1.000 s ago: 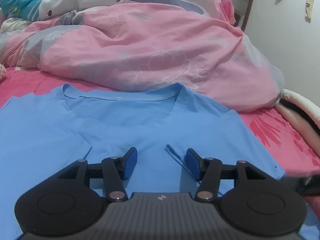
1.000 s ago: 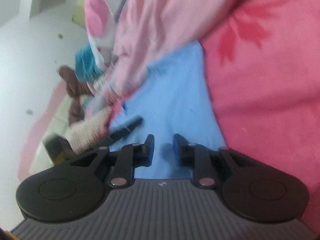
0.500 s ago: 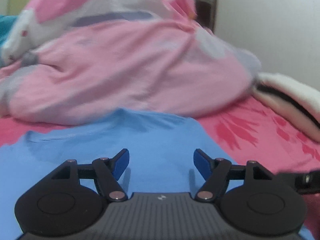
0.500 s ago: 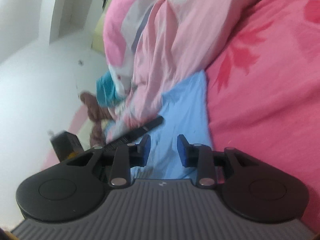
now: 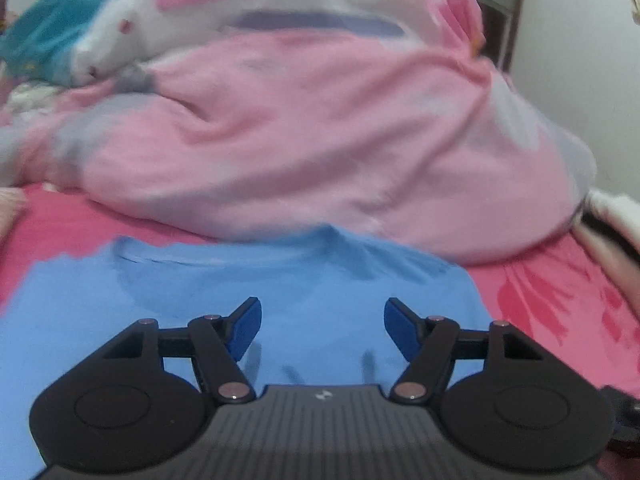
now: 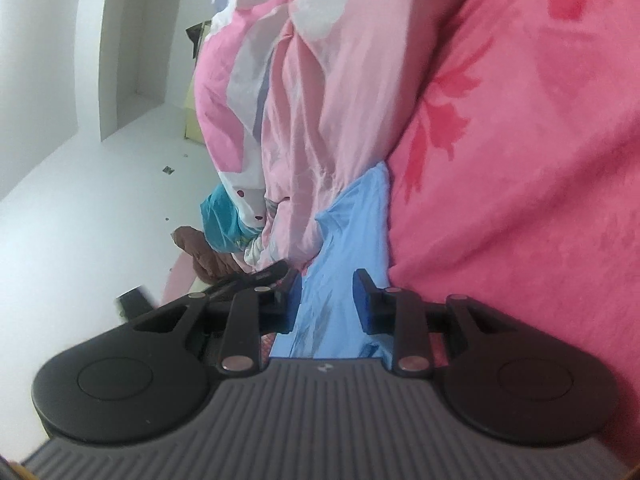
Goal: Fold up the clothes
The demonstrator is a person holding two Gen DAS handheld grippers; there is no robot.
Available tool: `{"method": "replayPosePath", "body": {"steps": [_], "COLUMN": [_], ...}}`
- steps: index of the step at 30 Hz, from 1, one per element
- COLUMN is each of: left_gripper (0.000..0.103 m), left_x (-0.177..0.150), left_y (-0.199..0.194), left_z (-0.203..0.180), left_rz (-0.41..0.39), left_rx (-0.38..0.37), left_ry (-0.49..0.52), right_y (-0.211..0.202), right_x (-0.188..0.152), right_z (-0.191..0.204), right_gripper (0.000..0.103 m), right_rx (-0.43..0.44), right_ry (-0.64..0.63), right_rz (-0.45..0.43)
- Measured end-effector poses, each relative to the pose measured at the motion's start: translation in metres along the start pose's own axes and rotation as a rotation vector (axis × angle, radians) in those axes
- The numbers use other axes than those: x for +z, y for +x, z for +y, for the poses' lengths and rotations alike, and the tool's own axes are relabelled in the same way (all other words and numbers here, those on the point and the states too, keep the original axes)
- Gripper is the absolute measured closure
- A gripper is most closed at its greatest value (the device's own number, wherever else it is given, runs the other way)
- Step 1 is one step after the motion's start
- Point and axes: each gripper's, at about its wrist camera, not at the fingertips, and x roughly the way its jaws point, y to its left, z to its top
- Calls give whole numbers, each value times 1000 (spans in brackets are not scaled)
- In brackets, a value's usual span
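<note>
One thin, floppy blue tee below the pink duvet: pinch a hem corner (it'll sag). Left tool spread, empty; right tool part-open, gripping nothing.

No legible txt, labels or nos. anywhere.

The light blue cotton T-shirt ran off the left wrist view's left edge, its lower part hidden behind the black gripper body. Motion blur softened the heaped pink-and-white quilt above it. In the right wrist view, a brown object at centre left was half hidden and too indistinct to identify.
</note>
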Motion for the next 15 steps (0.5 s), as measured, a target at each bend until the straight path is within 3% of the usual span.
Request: {"method": "replayPosePath", "body": {"steps": [6,12,15], "left_gripper": [31,26,26], "left_x": [5,-44,-71], "left_y": [-144,-275,-319], "left_z": [63,144,179], "left_rz": [-58,-105,-132], "left_rx": [53,106,120], "left_ry": [-24,-105,-154], "right_y": [6,6,-5], "right_x": [3,4,-2], "right_z": [-6,-10,-4], "right_gripper": [75,65,65], "right_rx": [34,72,16], "right_ry": [1,27,100], "right_rz": [-1,-11,-38]}}
